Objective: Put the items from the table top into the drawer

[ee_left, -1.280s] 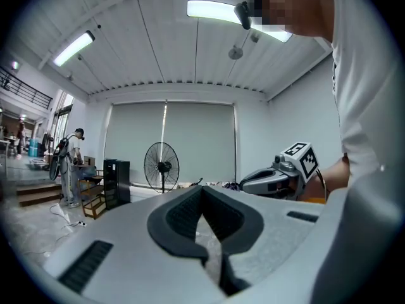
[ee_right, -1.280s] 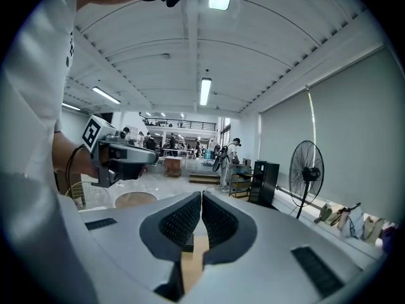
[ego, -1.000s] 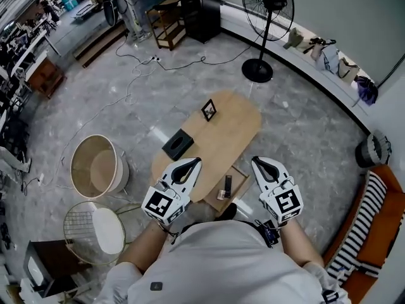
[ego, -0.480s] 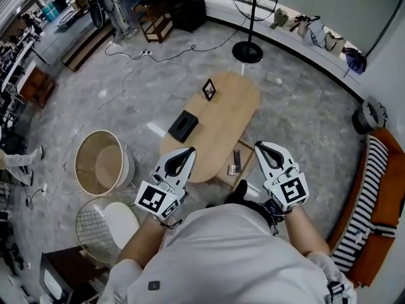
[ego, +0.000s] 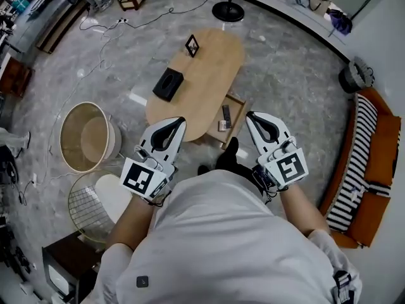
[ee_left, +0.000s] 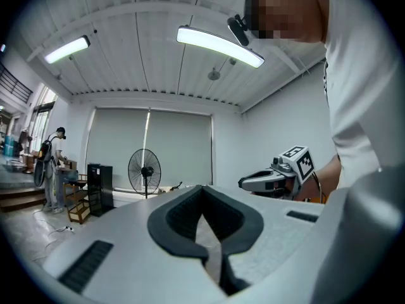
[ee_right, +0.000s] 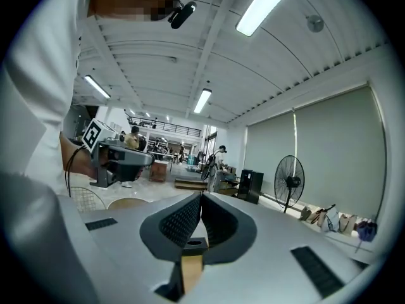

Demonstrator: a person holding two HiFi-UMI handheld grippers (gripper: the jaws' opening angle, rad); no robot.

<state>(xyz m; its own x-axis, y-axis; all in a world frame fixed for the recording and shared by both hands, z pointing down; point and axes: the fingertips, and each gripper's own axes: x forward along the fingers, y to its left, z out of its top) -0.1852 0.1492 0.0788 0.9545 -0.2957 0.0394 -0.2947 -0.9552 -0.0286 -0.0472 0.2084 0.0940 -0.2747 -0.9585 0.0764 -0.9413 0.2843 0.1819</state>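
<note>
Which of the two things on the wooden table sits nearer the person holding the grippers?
The black box, lying flat by one long edge of the table. The small picture frame stands upright at the far end, farther from the person.

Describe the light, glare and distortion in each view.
Head view: even light and sharp detail; the floor bows toward the edges and shows a pale glare patch beside the table. Left gripper view: fisheye with black corners; the ceiling lamp is blown out. Right gripper view: the same fisheye; the lamp strip glares, and the fan is sharp.
</note>
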